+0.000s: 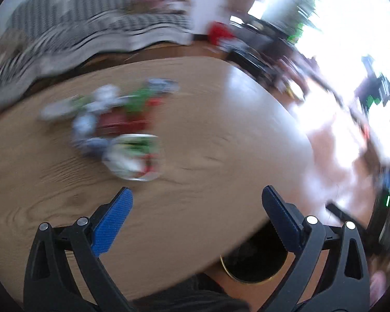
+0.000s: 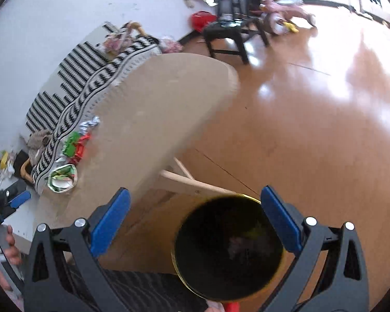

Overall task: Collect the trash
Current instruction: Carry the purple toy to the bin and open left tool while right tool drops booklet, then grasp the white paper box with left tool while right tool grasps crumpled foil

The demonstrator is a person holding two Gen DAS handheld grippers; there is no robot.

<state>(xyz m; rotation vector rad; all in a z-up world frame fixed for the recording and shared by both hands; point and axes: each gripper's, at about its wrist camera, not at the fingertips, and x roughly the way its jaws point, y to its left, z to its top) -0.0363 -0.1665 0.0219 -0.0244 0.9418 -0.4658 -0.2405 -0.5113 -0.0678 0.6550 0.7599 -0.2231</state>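
Observation:
A heap of crumpled foil and green and red wrappers [image 1: 117,109] lies on the wooden table [image 1: 208,143], blurred in the left wrist view. A white and silver wrapper [image 1: 135,156] lies nearest my left gripper [image 1: 195,197], which is open and empty above the table. In the right wrist view the same trash [image 2: 72,148] lies at the table's far left. My right gripper [image 2: 195,200] is open and empty above a round black bin with a gold rim [image 2: 228,249] on the floor. The bin [image 1: 254,262] also shows in the left wrist view below the table edge.
A black and white striped sofa [image 2: 72,91] stands behind the table. A black stool [image 2: 228,36], a red object [image 2: 202,19] and a pink tricycle [image 2: 280,13] stand on the shiny wooden floor [image 2: 312,130]. The table's pale wooden legs [image 2: 184,182] are beside the bin.

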